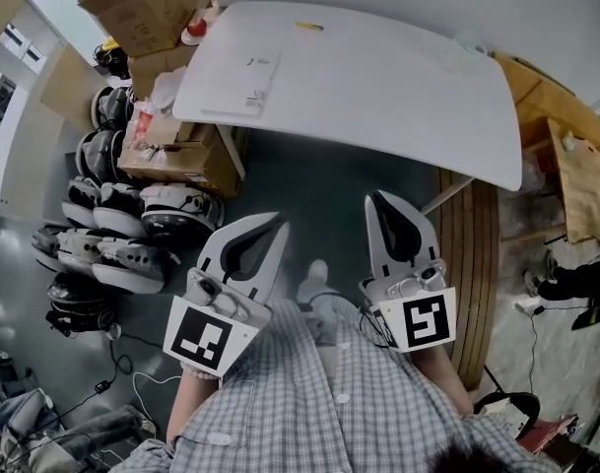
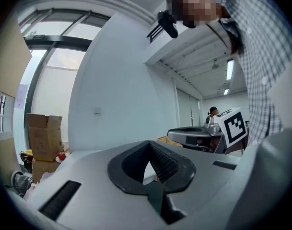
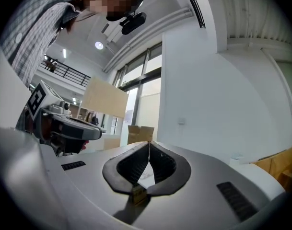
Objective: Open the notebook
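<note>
A thin white notebook [image 1: 251,78] lies closed on the left part of the white table [image 1: 398,97], far ahead of both grippers. My left gripper [image 1: 277,224] is shut and empty, held close to my body over the floor. My right gripper [image 1: 375,198] is shut and empty too, level beside it. In the left gripper view the jaws [image 2: 148,143] meet at the tip with nothing between them, and the right gripper's marker cube [image 2: 232,124] shows at the right. In the right gripper view the closed jaws [image 3: 149,143] point at the table's edge.
Cardboard boxes [image 1: 140,10] are stacked left of the table, with more under its corner [image 1: 176,156]. Several white-and-black devices [image 1: 117,227] lie on the floor at the left. Wooden boards [image 1: 575,170] and a slatted plank [image 1: 469,264] are at the right. A small yellow item [image 1: 309,26] sits at the table's far edge.
</note>
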`<state>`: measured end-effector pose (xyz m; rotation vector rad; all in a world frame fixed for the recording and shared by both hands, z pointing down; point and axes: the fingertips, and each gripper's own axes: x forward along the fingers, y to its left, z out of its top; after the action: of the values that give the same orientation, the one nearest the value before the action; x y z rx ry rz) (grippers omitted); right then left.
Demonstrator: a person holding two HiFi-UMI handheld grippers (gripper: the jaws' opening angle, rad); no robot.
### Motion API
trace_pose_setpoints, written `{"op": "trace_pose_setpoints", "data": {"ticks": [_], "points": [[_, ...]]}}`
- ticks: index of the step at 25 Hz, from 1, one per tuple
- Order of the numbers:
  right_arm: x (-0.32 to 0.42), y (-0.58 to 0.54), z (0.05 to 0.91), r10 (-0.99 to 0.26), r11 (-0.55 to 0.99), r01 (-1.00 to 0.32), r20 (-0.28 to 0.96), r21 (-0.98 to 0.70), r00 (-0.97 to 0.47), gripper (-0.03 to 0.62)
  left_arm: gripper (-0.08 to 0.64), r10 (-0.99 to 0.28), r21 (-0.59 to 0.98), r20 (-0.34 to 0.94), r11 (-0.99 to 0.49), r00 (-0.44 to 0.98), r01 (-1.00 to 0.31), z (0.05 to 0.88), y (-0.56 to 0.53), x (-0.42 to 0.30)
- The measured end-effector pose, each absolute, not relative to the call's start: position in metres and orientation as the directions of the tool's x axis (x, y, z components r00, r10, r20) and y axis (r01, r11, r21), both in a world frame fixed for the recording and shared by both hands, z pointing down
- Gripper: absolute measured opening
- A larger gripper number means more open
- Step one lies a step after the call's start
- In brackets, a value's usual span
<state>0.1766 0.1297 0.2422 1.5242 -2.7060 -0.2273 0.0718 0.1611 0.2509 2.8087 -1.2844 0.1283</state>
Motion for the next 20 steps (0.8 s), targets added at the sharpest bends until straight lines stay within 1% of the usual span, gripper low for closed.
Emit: {"op": "trace_pose_setpoints", "data": {"ticks": [6,7,10,14,15,17,18,20], "points": [[0.187,0.094,0.239,-0.853,0.505,-0.850,-0.067,0.148,-0.518,0.021,0.006,-0.772,0.022,0.086,-0.630,0.630,-0.776,0.250,0.127,0.073],[0.189,0.089,0.238,-0.852,0.505,-0.849,-0.068,0.154,-0.519,0.020,0.006,-0.774,0.024,0.070,-0.630,0.630,-0.776,0.247,0.121,0.074],[0.194,0.072,0.237,-0.850,0.507,-0.846,-0.067,0.166,-0.523,0.020,0.006,-0.777,0.022,-0.031,-0.630,0.629,-0.777,0.231,0.101,0.079],[0.196,0.051,0.239,-0.835,0.528,-0.832,-0.072,0.169,-0.545,0.020,0.006,-0.790,0.023,0.009,-0.613,0.613,-0.790,0.236,0.086,0.082],[0.195,0.046,0.238,-0.829,0.536,-0.826,-0.076,0.175,-0.554,0.020,0.006,-0.797,0.019,0.009,-0.604,0.604,-0.797,0.237,0.083,0.081],[0.190,0.041,0.238,-0.815,0.553,-0.812,-0.080,0.184,-0.573,0.020,0.006,-0.804,0.008,-0.031,-0.594,0.593,-0.805,0.231,0.079,0.080],[0.186,0.041,0.239,-0.810,0.563,-0.806,-0.076,0.182,-0.582,0.020,0.006,-0.810,0.010,-0.026,-0.586,0.586,-0.810,0.232,0.079,0.079],[0.180,0.040,0.242,-0.800,0.581,-0.797,-0.065,0.167,-0.596,0.020,0.006,-0.825,0.027,0.040,-0.564,0.564,-0.826,0.242,0.079,0.074]]}}
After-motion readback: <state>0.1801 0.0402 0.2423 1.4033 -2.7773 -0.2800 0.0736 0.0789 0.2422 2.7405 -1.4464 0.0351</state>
